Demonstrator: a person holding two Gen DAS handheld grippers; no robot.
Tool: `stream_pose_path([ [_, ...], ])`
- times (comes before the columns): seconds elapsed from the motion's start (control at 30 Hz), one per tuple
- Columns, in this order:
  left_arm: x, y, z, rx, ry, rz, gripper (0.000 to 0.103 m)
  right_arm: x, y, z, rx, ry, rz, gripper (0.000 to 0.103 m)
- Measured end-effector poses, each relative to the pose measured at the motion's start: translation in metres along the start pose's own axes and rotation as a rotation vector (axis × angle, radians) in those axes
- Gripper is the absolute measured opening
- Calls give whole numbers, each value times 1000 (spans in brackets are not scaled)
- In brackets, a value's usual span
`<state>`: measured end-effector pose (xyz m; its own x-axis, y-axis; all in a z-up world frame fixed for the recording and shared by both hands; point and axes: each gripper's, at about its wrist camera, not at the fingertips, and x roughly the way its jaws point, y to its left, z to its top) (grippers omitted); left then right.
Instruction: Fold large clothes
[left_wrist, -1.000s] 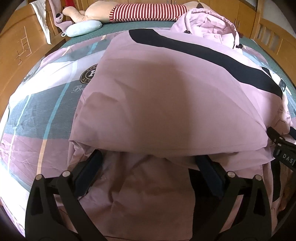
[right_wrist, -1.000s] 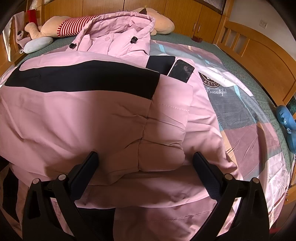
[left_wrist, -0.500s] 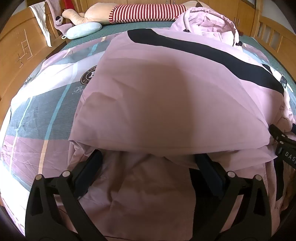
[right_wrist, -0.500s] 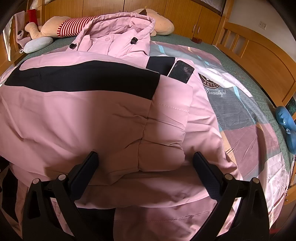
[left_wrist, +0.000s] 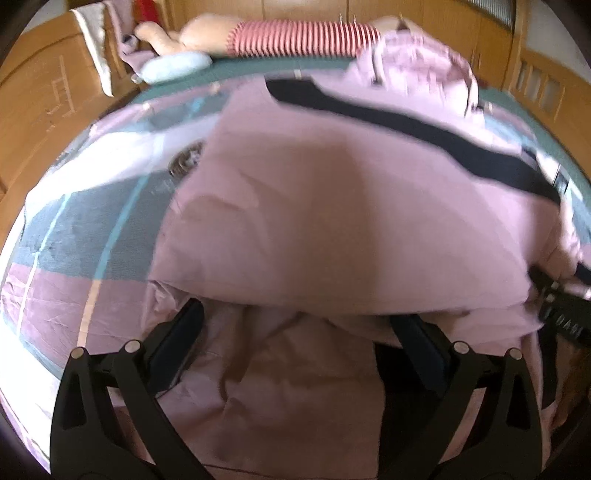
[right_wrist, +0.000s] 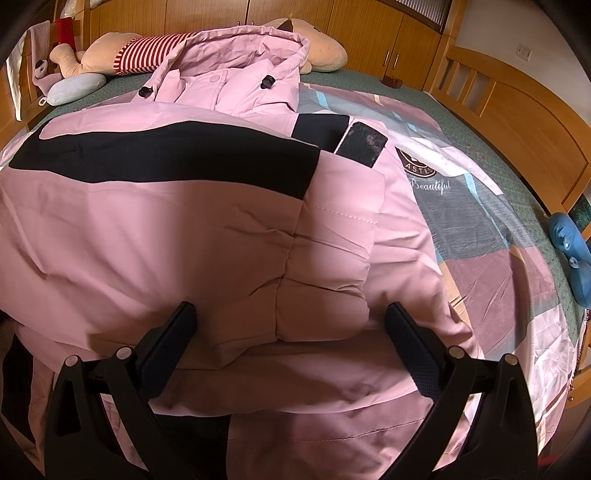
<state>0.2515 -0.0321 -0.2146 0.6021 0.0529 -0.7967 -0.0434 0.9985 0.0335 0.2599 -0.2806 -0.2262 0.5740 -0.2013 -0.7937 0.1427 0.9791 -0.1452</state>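
A pink padded jacket with a black band lies on the bed, sleeves folded over its body. It also fills the right wrist view, hood at the far end, black cuff strap near the band's right end. My left gripper is open, its fingers wide apart at the near folded edge, holding nothing. My right gripper is open too, its fingers either side of a sleeve cuff bulge. The right gripper's tip shows in the left wrist view.
The bed has a pink, grey and teal patchwork sheet. A striped plush toy and pale blue pillow lie at the head. A wooden bed frame borders the right side. A blue toy sits at the right edge.
The left wrist view has shifted and blurred slightly, showing small motion of the left gripper. The right gripper view is almost unchanged. Both grippers stay open.
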Motion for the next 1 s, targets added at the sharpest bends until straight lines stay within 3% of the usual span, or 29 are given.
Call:
stream_pose_path([
  [0.13, -15, -13, 1, 58, -85, 17, 101, 0, 0, 0, 5, -1, 3, 102],
  [0.27, 0, -17, 1, 80, -17, 6, 101, 0, -1, 0, 8, 1, 4, 102],
  [0.47, -11, 9, 1, -115, 70, -45, 101, 1, -1, 0, 10, 0, 8, 102],
  [0.57, -54, 7, -3, -152, -53, -178, 101, 2, 0, 0, 11, 0, 8, 102],
  [0.67, -76, -20, -1, 20, -173, -175, 101, 2, 0, 0, 8, -1, 4, 102],
  [0.7, -68, -25, 2, 64, -176, -152, 101, 2, 0, 0, 9, -2, 3, 102],
  [0.77, -37, -23, 9, 63, -104, -67, 101, 2, -1, 0, 11, -2, 6, 102],
  [0.8, -16, -19, 11, 62, -32, -38, 101, 2, -1, -1, 11, -3, 8, 102],
  [0.83, 16, -11, 8, 49, 108, -16, 101, 2, -1, -1, 13, -3, 10, 102],
  [0.87, 30, -2, 4, 14, 170, -34, 101, 1, -1, -1, 13, -4, 13, 102],
  [0.9, 35, 5, 1, -26, 173, -64, 101, 1, -1, -1, 13, -4, 15, 102],
  [1.0, 31, -5, 0, 39, 150, -16, 101, 0, -2, -2, 14, -2, 17, 102],
])
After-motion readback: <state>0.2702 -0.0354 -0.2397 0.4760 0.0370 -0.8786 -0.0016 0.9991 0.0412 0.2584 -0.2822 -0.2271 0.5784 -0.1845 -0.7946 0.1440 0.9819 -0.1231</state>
